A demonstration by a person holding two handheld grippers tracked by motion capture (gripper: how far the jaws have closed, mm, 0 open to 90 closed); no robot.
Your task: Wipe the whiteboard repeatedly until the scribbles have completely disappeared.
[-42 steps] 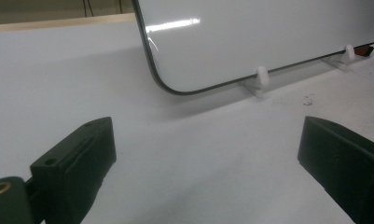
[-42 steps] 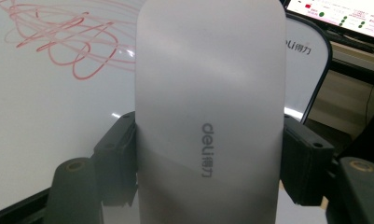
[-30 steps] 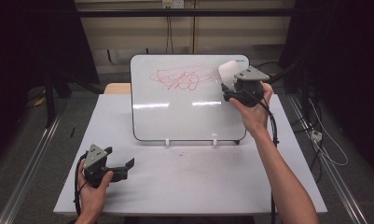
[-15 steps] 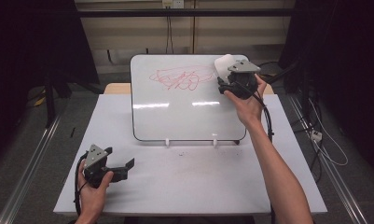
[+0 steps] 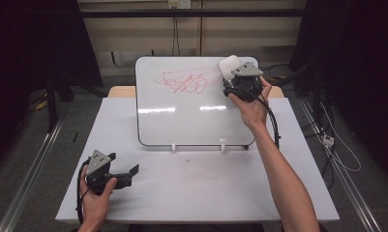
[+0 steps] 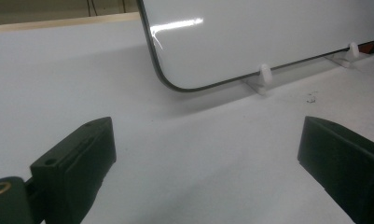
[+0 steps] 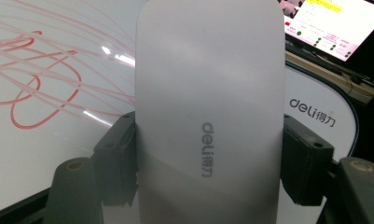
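The right gripper (image 5: 234, 77) was clamped on a white Deli eraser (image 7: 208, 112) near the red scribble (image 5: 186, 81). Excess pressure risked tipping the propped whiteboard (image 5: 182, 121). The left gripper (image 6: 208, 154) sat open and empty.

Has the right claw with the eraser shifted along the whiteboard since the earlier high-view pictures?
Yes. In the high view the right claw, shut on the white eraser, has slid left from the whiteboard's right edge toward the red scribble.
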